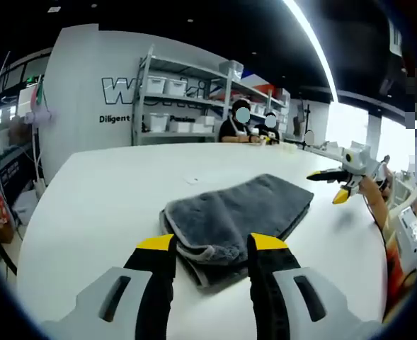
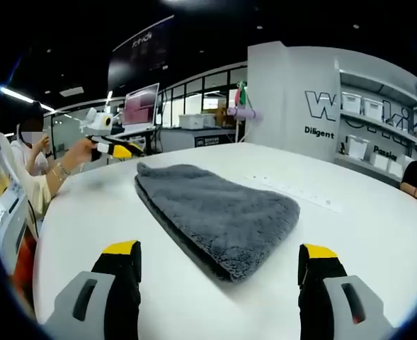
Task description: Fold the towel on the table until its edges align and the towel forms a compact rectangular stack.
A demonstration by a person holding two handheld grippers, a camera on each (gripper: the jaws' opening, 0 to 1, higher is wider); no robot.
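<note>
- The grey towel (image 1: 240, 216) lies folded on the white table (image 1: 102, 205), a soft oblong several layers thick; in the right gripper view the towel (image 2: 215, 212) shows a rounded fold at its near end and a flat top running away toward the far corner.
- In the left gripper view the near end shows stacked layers with a piped hem curling round the corner; the layers there sit a little uneven, the lower one peeking out beyond the upper.
- My reading: most of the folding is done, and the towel already reads as a compact rectangle. What may be left is squaring up that near corner so the edges line up, or one more fold if a smaller stack is wanted.
- The left gripper (image 1: 212, 244) has its yellow-tipped jaws spread moderately, either side of the towel's near end, close to it but pinching nothing.
- The right gripper (image 2: 219, 249) stands spread wide, clear of the towel's rounded end, holding nothing.
- Each gripper appears off to the side in the other's view, held above the table edge near the towel's far end.
- Farther out: shelving with white storage bins (image 1: 167, 85) against a lettered wall, seated people at the table's far side, a monitor (image 2: 141, 105) beyond the table.
</note>
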